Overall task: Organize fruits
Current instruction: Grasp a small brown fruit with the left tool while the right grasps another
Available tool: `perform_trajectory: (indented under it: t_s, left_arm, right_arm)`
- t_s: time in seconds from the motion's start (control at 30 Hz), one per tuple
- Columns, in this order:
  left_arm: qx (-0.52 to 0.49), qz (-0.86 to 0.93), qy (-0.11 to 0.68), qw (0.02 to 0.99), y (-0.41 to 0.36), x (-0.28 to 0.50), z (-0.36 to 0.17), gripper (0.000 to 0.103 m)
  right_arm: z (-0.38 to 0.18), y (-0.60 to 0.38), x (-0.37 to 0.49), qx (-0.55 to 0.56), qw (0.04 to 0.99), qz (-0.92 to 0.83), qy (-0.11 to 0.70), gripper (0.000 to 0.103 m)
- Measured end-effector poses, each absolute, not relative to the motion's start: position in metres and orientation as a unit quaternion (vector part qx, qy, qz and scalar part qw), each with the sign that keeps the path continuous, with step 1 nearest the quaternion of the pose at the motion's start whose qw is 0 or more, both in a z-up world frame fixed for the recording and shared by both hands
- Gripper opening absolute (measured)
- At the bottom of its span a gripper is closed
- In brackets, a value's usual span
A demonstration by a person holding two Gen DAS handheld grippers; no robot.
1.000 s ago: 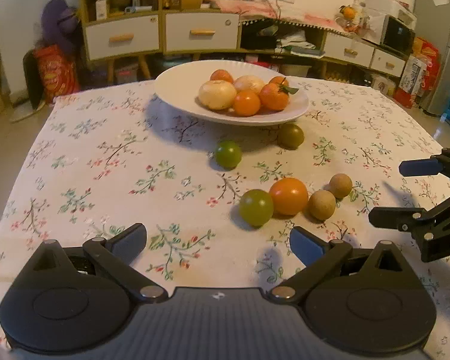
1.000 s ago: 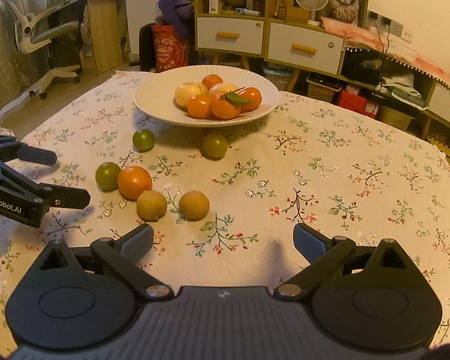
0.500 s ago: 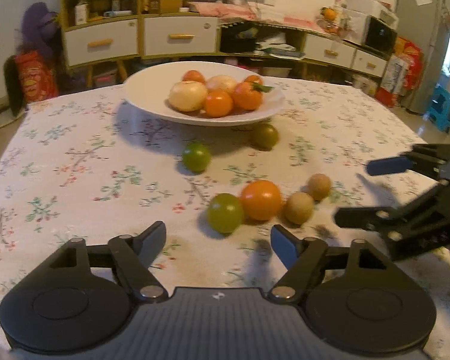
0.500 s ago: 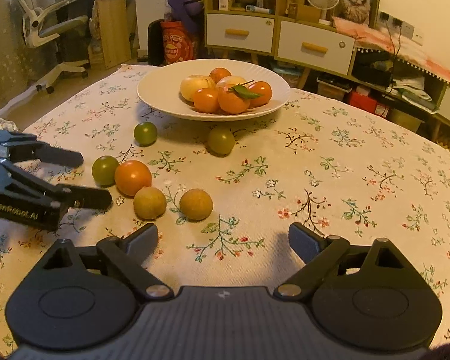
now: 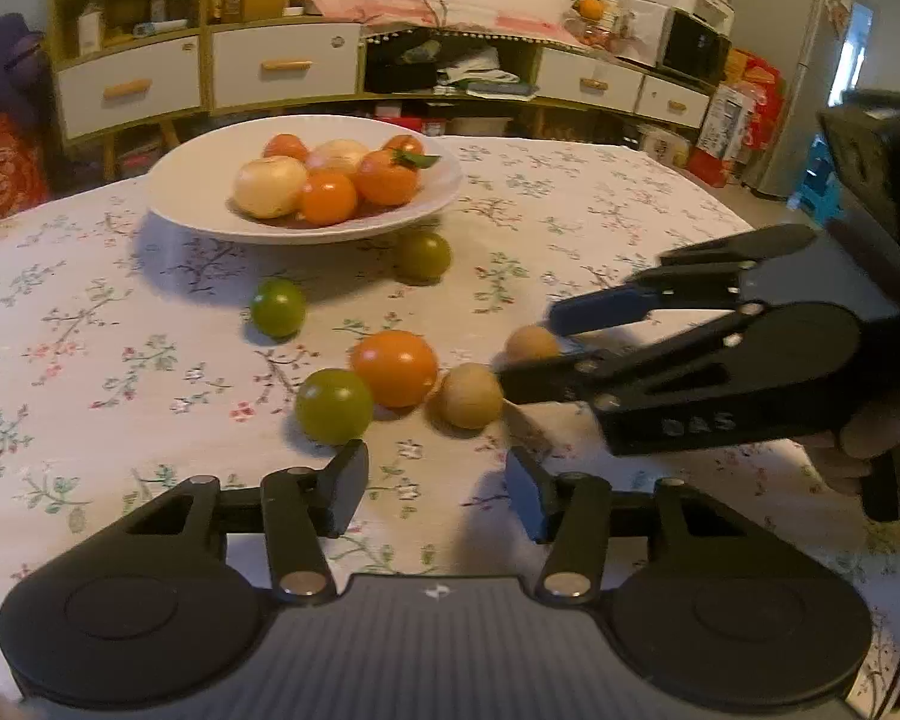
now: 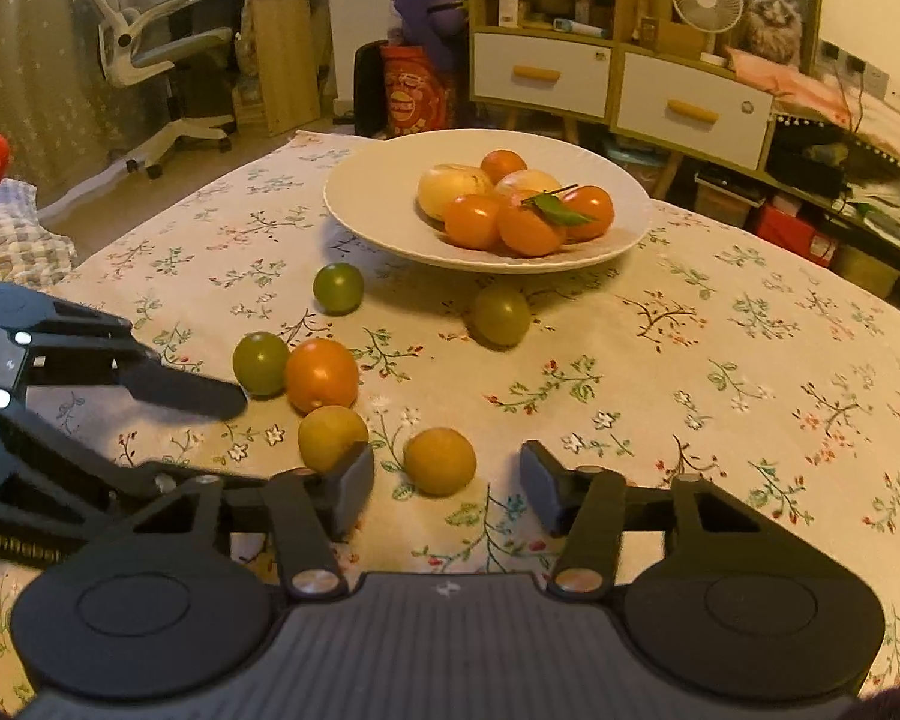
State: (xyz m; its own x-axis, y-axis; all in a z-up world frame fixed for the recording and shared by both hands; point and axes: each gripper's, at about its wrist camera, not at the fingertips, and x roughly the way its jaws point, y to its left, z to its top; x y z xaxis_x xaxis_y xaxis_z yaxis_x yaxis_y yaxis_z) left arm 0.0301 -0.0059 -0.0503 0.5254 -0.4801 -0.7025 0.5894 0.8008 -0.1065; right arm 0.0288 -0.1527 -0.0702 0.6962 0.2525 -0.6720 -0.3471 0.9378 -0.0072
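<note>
A white plate (image 5: 198, 180) (image 6: 378, 204) at the far side of the table holds several orange and pale fruits. Loose on the floral cloth lie a green fruit (image 5: 333, 405) (image 6: 261, 363), an orange fruit (image 5: 395, 367) (image 6: 322, 375), two tan fruits (image 5: 469, 395) (image 5: 531, 343) (image 6: 330, 437) (image 6: 440, 459), and two more green fruits (image 5: 278, 307) (image 5: 423, 256) (image 6: 338, 288) (image 6: 501, 316). My left gripper (image 5: 437, 489) is open and empty, just short of the green and orange fruits. My right gripper (image 6: 447, 483) is open, its fingers either side of the nearer tan fruit.
The table has a floral cloth (image 5: 90, 330) (image 6: 720, 360). Behind it stand white drawer cabinets (image 5: 282, 66) (image 6: 690, 108) and shelves. An office chair (image 6: 150, 60) stands at the back left. The right gripper's body (image 5: 720, 372) reaches in close beside the left one.
Both grippers have moved forward toward the loose fruits. The right gripper has come in around the tan fruit, and both stay open.
</note>
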Motion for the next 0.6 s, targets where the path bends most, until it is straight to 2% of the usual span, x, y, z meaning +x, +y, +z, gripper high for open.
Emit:
perform_trajectory:
  t_s: [0.17,0.37,0.6]
  left_arm:
    - [0.064,-0.312,0.378,0.869,-0.011,0.032,-0.051,0.033]
    - [0.034,-0.322,0.385,0.864,-0.020,0.038,-0.050,0.022]
    - [0.032,-0.314,0.381,0.869,-0.033,0.040,-0.052,0.021]
  right_arm:
    - [-0.071,-0.153,0.031,-0.068,0.914,0.172,0.360,0.024]
    - [-0.068,-0.158,0.029,-0.063,0.915,0.167,0.361,0.023]
    - [-0.066,-0.173,0.026,-0.051,0.919,0.153,0.360,0.023]
